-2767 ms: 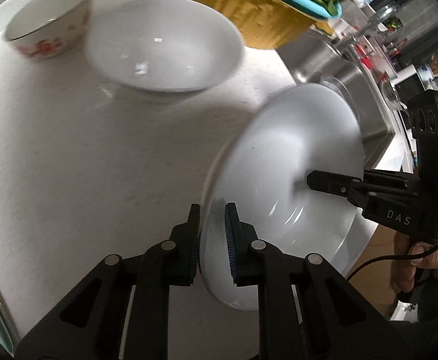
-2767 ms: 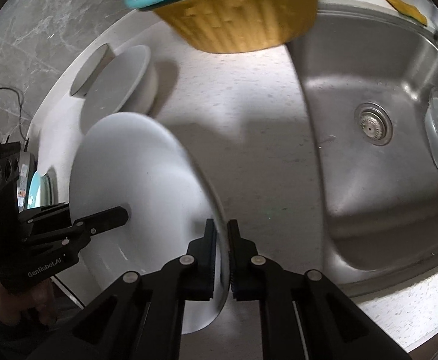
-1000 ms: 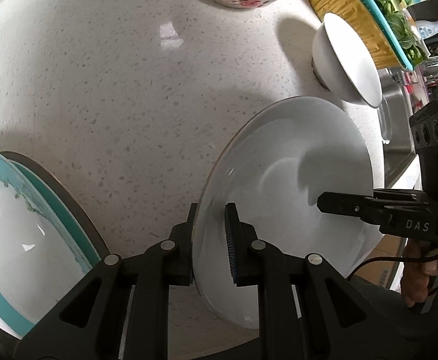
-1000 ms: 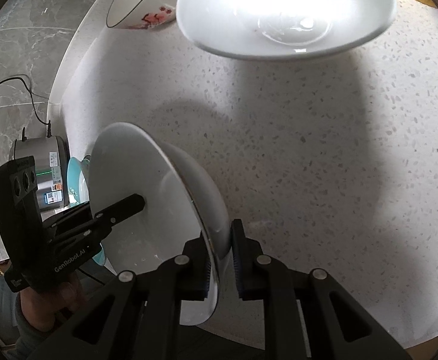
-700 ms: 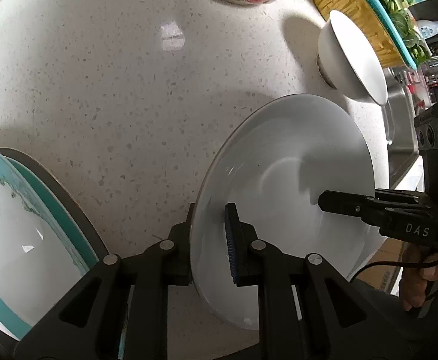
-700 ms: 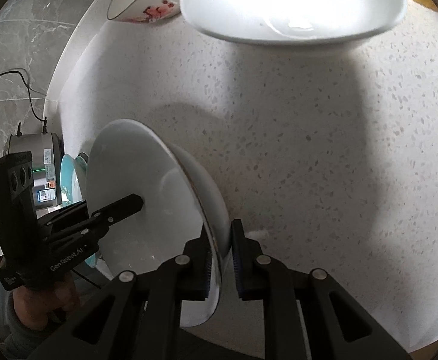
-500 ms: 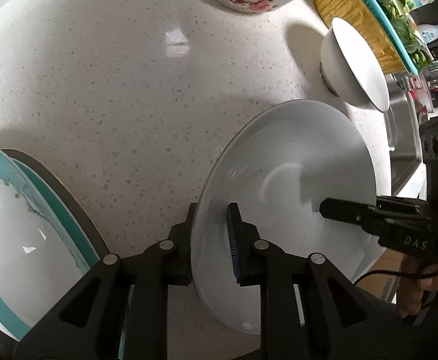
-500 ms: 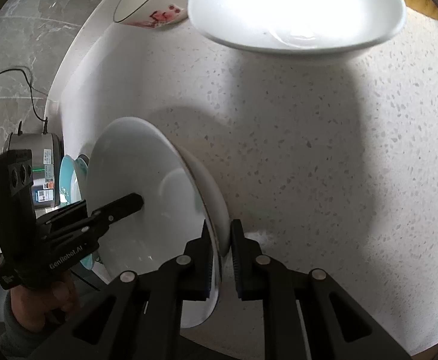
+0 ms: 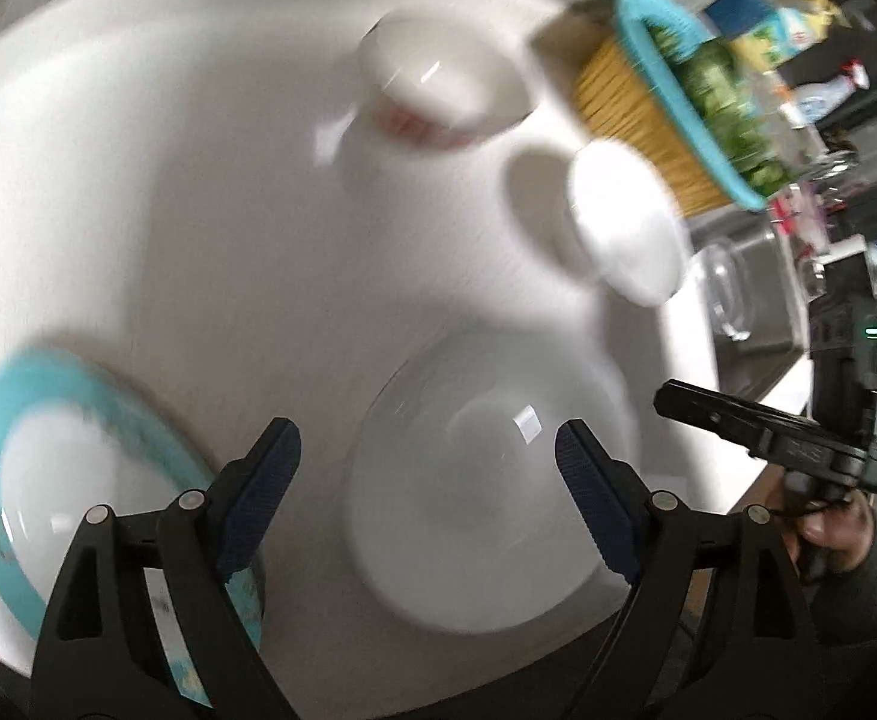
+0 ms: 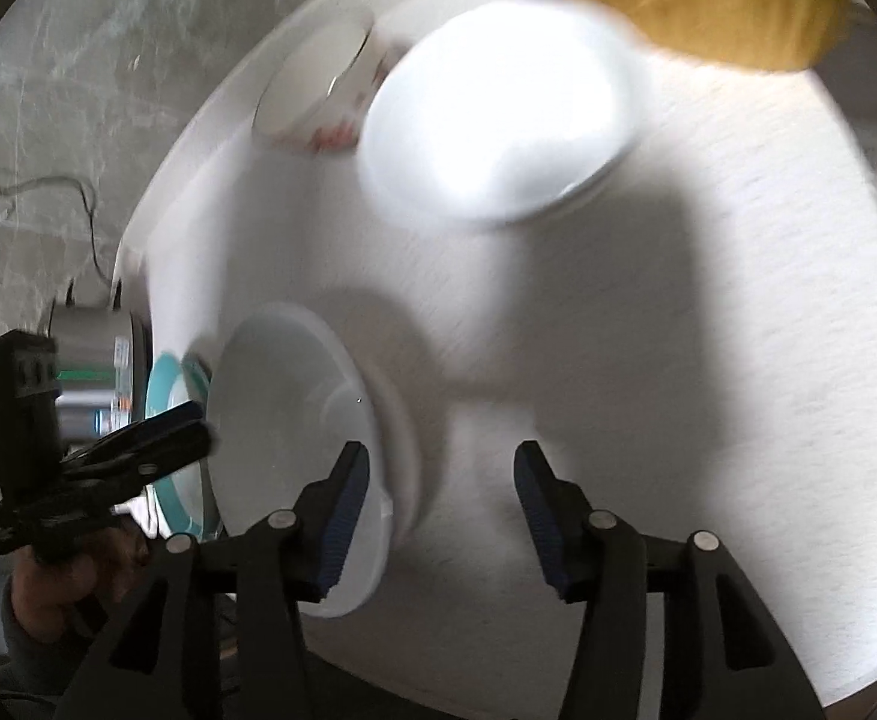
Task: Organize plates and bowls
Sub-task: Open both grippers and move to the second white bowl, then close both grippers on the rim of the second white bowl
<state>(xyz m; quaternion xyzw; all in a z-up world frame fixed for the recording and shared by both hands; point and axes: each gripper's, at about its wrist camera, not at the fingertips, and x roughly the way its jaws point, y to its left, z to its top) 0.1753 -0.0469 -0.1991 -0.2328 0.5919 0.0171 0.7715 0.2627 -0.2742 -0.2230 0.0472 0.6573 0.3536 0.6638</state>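
Both views are smeared by motion. A large white plate (image 9: 486, 498) lies flat on the speckled white counter (image 9: 198, 240). My left gripper (image 9: 426, 462) hovers above it with jaws opening wide, and its pads (image 9: 270, 468) are clear of the rim. My right gripper (image 10: 444, 498) is also opening, and the white plate (image 10: 282, 420) sits by its left finger, untouched. Each gripper shows in the other's view: the right gripper (image 9: 690, 411) and the left gripper (image 10: 198, 429). A white bowl (image 9: 624, 228) and a red-flowered bowl (image 9: 438, 90) stand farther back.
A teal-rimmed plate (image 9: 24, 420) lies at the left, close to the white plate. A yellow basket (image 9: 636, 96) with greens stands behind the bowls, with a steel sink (image 9: 744, 300) to the right. A steel appliance (image 10: 90, 360) is beyond the teal plate (image 10: 168, 396).
Both grippers were shut on the white plate's rim and now stand apart from it. The plate rests on the counter, and both hands have risen, so the scene looks farther away.
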